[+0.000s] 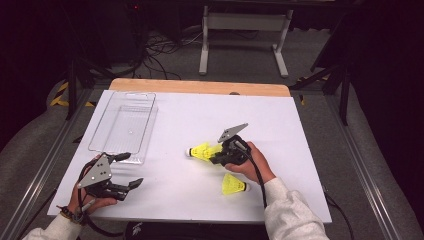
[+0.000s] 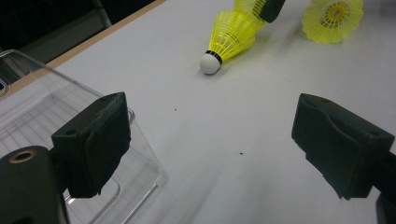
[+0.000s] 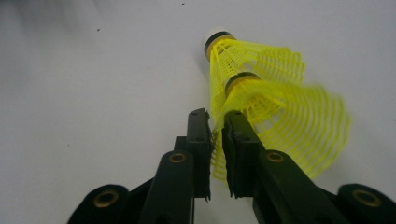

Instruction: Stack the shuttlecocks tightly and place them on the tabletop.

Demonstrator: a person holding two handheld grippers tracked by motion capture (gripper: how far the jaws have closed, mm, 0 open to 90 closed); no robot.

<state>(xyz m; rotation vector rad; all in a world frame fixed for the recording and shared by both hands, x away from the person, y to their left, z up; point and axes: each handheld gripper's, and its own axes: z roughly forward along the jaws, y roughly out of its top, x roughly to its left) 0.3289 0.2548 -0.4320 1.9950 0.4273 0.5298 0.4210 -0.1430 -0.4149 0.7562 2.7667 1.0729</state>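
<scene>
High view: right gripper (image 1: pixel 216 156) pinches stacked shuttlecocks (image 1: pixel 202 151); left gripper (image 1: pixel 131 170) spread wide.

Shuttlecocks (image 3: pixel 280 112) yellow plastic mesh; bin (image 1: pixel 125 125) clear plastic.

Three yellow shuttlecocks (image 1: pixel 202 151) (image 3: pixel 285 121) (image 1: pixel 233 184), two nested, one clear plastic tray (image 1: pixel 123 127), two claws (image 1: pixel 129 170) (image 1: pixel 216 154)

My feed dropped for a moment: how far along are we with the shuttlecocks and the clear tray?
Nothing is in the clear tray yet. Two shuttlecocks are nested as a stacked pair, and the right gripper is pinching its yellow skirt. The left gripper is open beside the tray, holding nothing. A third shuttlecock lies loose near the right hand, apparently still to handle.
</scene>
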